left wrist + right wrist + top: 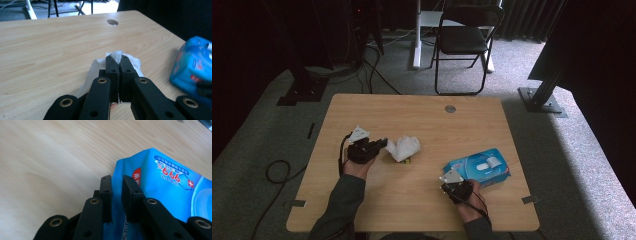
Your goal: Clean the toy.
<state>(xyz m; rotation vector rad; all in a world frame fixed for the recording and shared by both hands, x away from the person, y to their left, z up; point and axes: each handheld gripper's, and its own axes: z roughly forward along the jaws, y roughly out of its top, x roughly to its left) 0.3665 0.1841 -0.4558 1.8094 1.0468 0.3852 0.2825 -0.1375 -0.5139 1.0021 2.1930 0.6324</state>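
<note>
On the light wooden worktop (pixel 422 200), the left tongs (pixel 117 60) are clamped on a crumpled white tissue (pixel 404 147) lying near the centre, towards nine o'clock. The right tongs (pixel 117 185) grip the end seam of a blue plastic wet-wipe pack (pixel 479 167) at four o'clock.

The left tool (pixel 381 144) lies low over the worktop (pixel 422 200), held in the left hand (pixel 359 165), and it points to the right side of the high view. Its jaws are pressed together, with almost no gap between them. The left forearm, in a dark sleeve, comes in from the bottom edge. The right tool (pixel 460 181) points away from the person, gripped by the right hand (pixel 468 205). Its jaws stand close, with a narrow gap.
</note>
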